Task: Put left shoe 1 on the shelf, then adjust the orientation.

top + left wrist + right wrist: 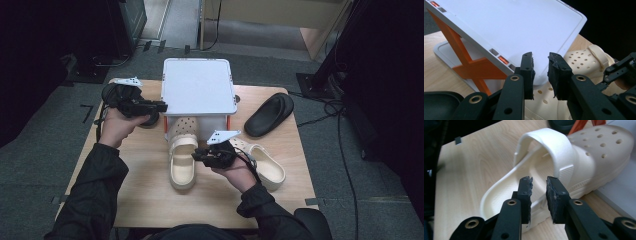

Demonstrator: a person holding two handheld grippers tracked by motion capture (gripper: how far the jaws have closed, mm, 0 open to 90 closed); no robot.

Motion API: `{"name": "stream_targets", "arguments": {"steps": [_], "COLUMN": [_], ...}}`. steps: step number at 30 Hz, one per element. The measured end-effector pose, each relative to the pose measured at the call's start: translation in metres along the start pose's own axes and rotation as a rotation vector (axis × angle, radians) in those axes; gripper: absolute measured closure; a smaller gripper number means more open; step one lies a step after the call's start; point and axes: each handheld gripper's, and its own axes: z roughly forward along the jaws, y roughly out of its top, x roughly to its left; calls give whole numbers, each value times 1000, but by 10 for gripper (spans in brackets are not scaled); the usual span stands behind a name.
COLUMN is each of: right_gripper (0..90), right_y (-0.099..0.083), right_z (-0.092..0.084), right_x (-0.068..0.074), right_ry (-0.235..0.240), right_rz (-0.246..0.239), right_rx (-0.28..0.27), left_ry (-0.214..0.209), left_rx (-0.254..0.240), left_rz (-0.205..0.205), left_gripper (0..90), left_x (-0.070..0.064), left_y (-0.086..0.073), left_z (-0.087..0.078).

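A cream clog (pixel 182 162) lies mid-table with its toe under a white rack (pixel 198 85) on orange supports. My right gripper (pixel 197 154) hovers just right of that clog, pointing at its side. In the right gripper view its jaws (pixel 539 182) stand a little apart with nothing between them, in front of the clog (pixel 584 157) below its heel strap (pixel 554 147). My left gripper (pixel 161 106) is raised by the rack's left edge. Its jaws (pixel 541 60) are also slightly apart and empty, facing the rack's top (pixel 511 25). The same clog (pixel 584 62) lies beyond.
A second cream clog (pixel 265 162) lies right of my right hand. A black slide (pixel 270 114) rests at the back right, and another black shoe (pixel 148 120) sits under my left gripper. The wooden table (pixel 150 195) has bare surface at the front.
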Motion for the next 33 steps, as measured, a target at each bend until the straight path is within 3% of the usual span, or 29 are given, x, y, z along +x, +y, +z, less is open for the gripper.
{"name": "stream_targets", "arguments": {"steps": [8, 13, 18, 26, 33], "right_gripper": [721, 730, 734, 741, 756], "right_y": [-1, -2, -14, -34, -42], "right_z": [5, 0, -5, -4, 1], "right_x": [-13, -7, 15, 45, 58], "right_ry": [-17, 2, 42, 113, 144], "right_rz": [21, 14, -15, -55, -84], "right_rx": [7, 1, 9, 31, 57], "left_ry": [-26, -26, -24, -27, -35], "left_rx": [-7, -8, 9, 0, -6], "left_rz": [-17, -13, 6, -6, -13], "left_gripper": [760, 763, 772, 774, 779], "left_x": [5, 6, 0, 2, 3], "left_y": [1, 0, 1, 1, 0], "left_z": [2, 2, 8, 8, 8]}}
